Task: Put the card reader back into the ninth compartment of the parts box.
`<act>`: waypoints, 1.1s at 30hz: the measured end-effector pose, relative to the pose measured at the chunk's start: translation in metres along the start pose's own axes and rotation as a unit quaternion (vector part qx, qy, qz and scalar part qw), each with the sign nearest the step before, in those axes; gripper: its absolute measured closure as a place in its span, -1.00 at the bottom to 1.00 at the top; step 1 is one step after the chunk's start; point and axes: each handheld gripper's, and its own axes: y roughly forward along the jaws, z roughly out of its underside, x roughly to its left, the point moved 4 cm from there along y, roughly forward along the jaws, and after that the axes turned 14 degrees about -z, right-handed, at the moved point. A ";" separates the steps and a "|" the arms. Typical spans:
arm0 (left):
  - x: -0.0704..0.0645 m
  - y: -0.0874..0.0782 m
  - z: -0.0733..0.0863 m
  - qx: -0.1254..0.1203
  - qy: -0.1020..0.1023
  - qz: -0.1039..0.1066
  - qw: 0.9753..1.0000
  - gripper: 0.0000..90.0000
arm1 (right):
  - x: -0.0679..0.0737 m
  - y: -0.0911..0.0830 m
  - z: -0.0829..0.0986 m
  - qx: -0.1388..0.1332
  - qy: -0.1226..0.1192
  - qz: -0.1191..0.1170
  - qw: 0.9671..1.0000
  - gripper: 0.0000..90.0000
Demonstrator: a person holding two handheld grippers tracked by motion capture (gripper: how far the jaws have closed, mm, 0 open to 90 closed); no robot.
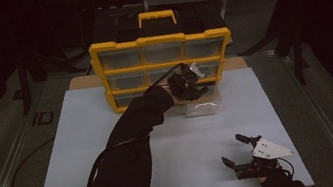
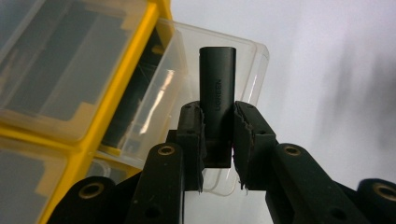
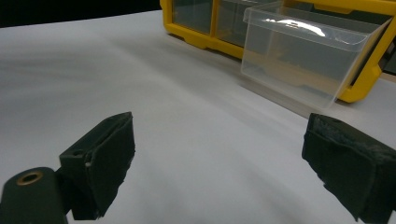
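Left gripper [image 2: 218,135], seen along its own jaws in the left gripper view, is clamped on a small black adapter [image 2: 217,100]; the adapter stands upright between the two pads, its rounded upper end rising clear above them and its side bearing pale lettering. Directly behind and beneath the adapter lies a clear plastic drawer [image 2: 254,70], pulled out of the yellow organiser [image 2: 123,79] so that it projects over the white tabletop [image 2: 336,70]; the adapter is held above the drawer's open mouth, and whether it touches the plastic cannot be told. In the high view the left gripper [image 1: 188,86] is at the front face of the yellow organiser [image 1: 97,54], at its lowest row of compartments, with the person's dark sleeve [image 1: 132,129] stretched diagonally across the white tabletop [image 1: 87,151] toward it; the clear plastic drawer [image 1: 202,108] juts forward just below the gripper. The organiser stands at the far edge of the table and shows three rows of transparent compartments and a yellow carrying handle [image 1: 156,18] on top. Right gripper [image 1: 238,150] rests low near the table's near right corner, well apart from the organiser, its jaws spread wide with nothing between them and its grey three-cornered plate [image 1: 268,148] facing upward. The right gripper view confirms the gap: the two black pads [image 3: 105,158] stand far apart over the bare tabletop, with the clear plastic drawer [image 3: 308,60] and the yellow organiser [image 3: 196,32] visible beyond them.
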 end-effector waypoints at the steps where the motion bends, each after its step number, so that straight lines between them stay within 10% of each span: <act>1: 0.000 0.002 0.000 0.001 -0.001 -0.003 1.000 0.65 | 0.000 0.000 0.000 0.000 0.000 0.000 1.000 -0.79; 26: 0.002 0.032 0.001 0.015 -0.022 -0.023 0.999 0.64 | 0.001 0.000 0.000 0.001 0.002 -0.003 1.000 -0.79; 33: 0.004 0.014 -0.004 -0.004 -0.032 -0.029 0.999 0.17 | 0.001 -0.001 0.000 0.002 0.002 -0.001 1.000 -0.79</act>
